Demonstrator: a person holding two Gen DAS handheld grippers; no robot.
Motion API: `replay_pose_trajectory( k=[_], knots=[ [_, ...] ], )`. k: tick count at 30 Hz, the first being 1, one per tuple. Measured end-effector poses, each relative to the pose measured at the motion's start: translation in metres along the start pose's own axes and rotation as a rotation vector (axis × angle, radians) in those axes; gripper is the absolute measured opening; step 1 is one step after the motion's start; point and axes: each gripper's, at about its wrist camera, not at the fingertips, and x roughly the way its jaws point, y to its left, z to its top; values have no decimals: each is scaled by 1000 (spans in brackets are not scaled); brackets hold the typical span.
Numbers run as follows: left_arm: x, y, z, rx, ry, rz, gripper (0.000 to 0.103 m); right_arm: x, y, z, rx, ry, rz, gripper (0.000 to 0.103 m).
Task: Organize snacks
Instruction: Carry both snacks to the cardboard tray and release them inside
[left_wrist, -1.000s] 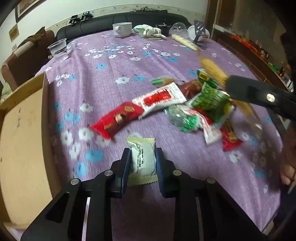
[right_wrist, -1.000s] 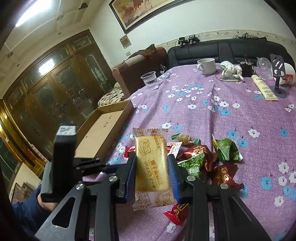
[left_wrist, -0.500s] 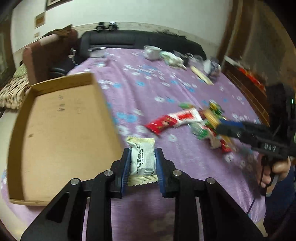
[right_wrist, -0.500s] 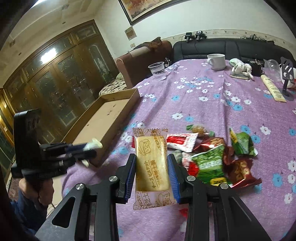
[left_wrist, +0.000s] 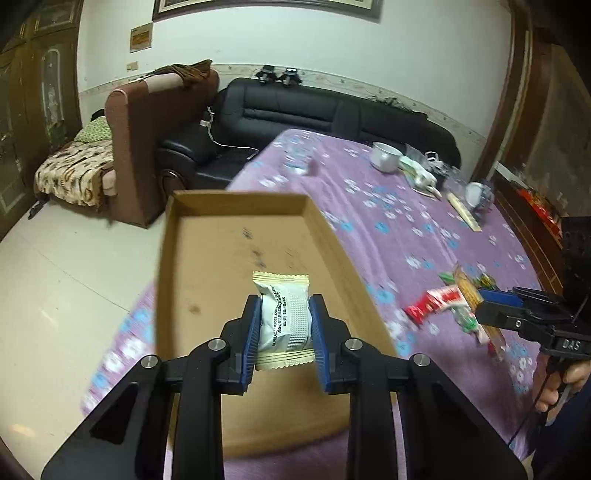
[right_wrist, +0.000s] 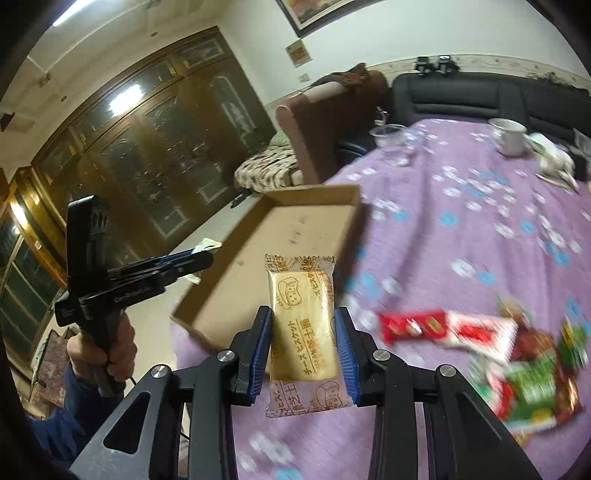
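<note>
The left gripper (left_wrist: 283, 328) pinched a small cream-white packet (left_wrist: 282, 317) with dark print and crimped ends, held upright over the shallow cardboard tray (left_wrist: 207, 258), which sat at the edge of the purple flowered tablecloth (left_wrist: 388, 214). The right gripper (right_wrist: 303, 350) was clamped on a longer yellow biscuit pack (right_wrist: 301, 332) (cartoon toast and Japanese lettering on the wrapper), held above the cloth just beside the tray's near corner. The other snacks (right_wrist: 517, 362), red, white and green wrappers, lay in a blurred heap further right on the cloth.
</note>
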Motion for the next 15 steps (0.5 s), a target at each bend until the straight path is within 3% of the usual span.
replay_pose_trajectory(
  k=[7,15],
  knots=[
    [41,20,46,-8,59,50,24,62,15,59,36,23,11,34],
    [112,28,71,-33,165,91,24,150,-4,103,113,82,-90,34]
  ],
)
